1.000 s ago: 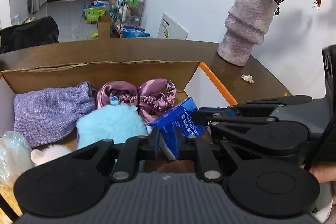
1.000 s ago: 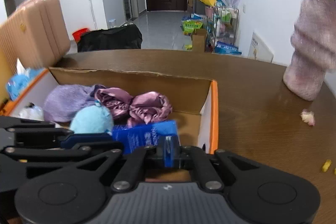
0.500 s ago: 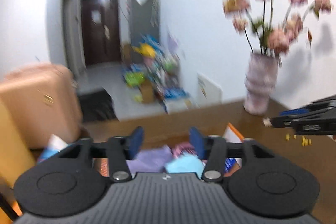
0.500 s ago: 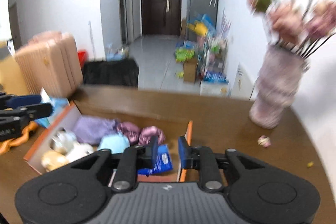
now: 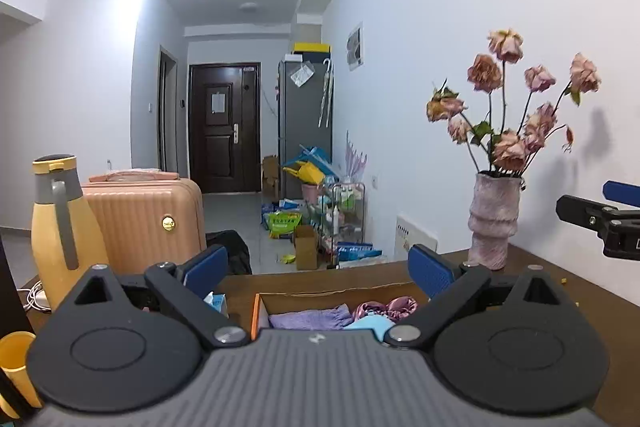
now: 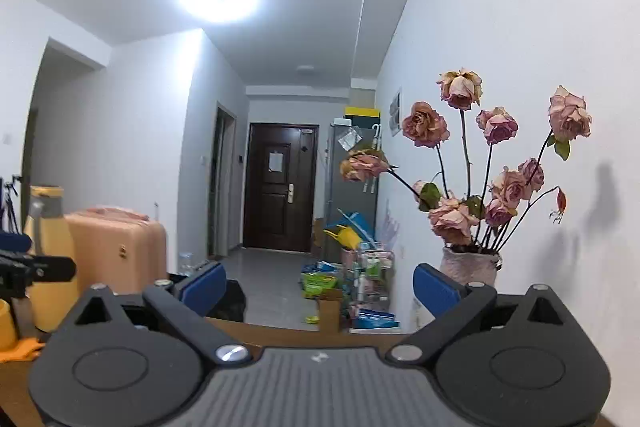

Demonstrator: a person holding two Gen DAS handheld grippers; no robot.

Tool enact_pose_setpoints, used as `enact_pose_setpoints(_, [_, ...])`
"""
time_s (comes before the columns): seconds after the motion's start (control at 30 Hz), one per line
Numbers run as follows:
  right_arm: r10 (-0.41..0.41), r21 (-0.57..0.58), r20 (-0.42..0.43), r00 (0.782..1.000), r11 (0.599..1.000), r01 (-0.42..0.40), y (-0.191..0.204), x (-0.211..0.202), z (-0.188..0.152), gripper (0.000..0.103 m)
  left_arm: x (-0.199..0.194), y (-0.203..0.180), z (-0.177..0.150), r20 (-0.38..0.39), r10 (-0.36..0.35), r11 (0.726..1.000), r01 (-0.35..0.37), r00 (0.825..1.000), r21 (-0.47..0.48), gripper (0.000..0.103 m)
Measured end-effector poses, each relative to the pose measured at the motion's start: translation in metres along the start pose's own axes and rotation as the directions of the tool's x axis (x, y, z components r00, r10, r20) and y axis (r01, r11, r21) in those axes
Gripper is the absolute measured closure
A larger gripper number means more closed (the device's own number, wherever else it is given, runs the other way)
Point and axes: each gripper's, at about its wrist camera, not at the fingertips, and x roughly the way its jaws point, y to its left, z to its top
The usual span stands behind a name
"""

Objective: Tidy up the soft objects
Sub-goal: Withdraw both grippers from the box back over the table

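In the left wrist view the cardboard box with an orange rim sits on the brown table, low in the frame. In it I see a purple cloth pouch, a pink satin scrunchie and a light blue plush. My left gripper is open and empty, raised well above and behind the box. My right gripper is open and empty, raised, facing the hallway; the box is hidden in its view. The right gripper shows at the right edge of the left wrist view.
A pink vase of dried roses stands on the table at the right, also in the right wrist view. A yellow thermos jug stands at the left. A pink suitcase is behind the table. A blue tissue pack lies left of the box.
Both grippers let go of the blue packet at the box, opened wide, and pulled back and up. The views now tilt toward the room and ceiling.
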Motion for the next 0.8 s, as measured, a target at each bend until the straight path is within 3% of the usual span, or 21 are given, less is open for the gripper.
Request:
enact_pose_setpoints(0.3, [0.004,-0.012,0.037,0.999,1.000,-0.004,0.020,-0.036,0.010,0.002,-0.039,0.006,-0.006,0.045,-0.014,1.000,0.014,0.999,0.012,0.001])
enact_pose_setpoints(0.43, [0.004,0.005,0.026,1.000,1.000,-0.004,0.024,-0.052,0.002,0.002,-0.064,0.014,-0.023,0.058,-0.002,1.000,0.002,0.998,0.001,0.000])
enact_pose_setpoints(0.7, [0.055,0.070,-0.078,0.995,0.996,-0.049,0.045,-0.128,-0.069,0.002,-0.143,0.042,-0.102,0.053,0.006,1.000,-0.007,0.999,0.009,0.000])
enact_pose_setpoints(0.8, [0.081,0.079,-0.089,0.993,0.994,-0.074,0.061,-0.154,-0.102,0.002,-0.158,0.053,-0.132,0.014,0.038,0.999,-0.038,0.999,0.005,0.000])
